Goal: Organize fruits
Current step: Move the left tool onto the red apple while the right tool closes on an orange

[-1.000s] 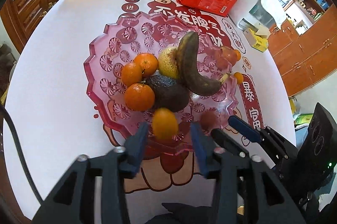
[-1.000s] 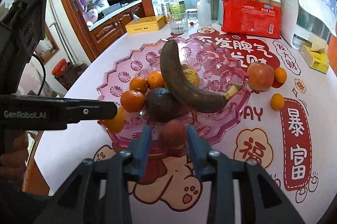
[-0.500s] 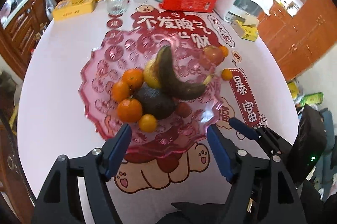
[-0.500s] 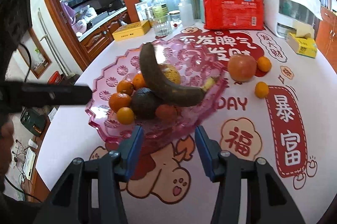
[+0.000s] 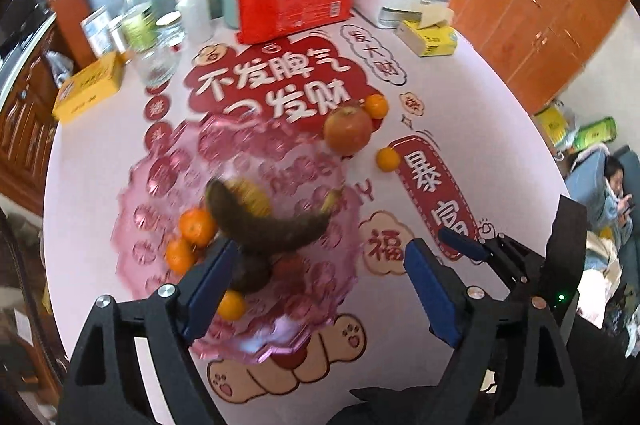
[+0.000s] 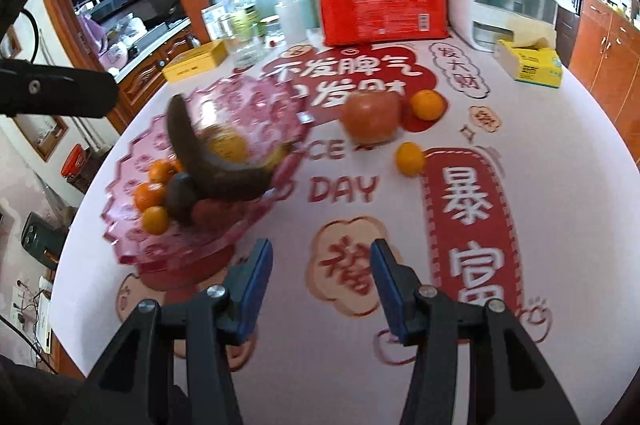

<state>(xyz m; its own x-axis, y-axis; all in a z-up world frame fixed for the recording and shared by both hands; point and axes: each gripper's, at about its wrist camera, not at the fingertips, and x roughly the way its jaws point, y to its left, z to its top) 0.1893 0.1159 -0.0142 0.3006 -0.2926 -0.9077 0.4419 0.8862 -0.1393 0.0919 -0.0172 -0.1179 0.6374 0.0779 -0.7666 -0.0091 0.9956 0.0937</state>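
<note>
The tablecloth (image 6: 472, 305) reads "DAY"; both grippers' fingers spread, empty.

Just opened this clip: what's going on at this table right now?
A person is sorting fruit with two handheld grippers. Both the left gripper and the right gripper are open and empty, held above the printed tablecloth. The pink scalloped glass bowl already holds a browned banana, a dark avocado and several small oranges. A red apple and two small oranges are on the cloth outside the bowl.
</note>
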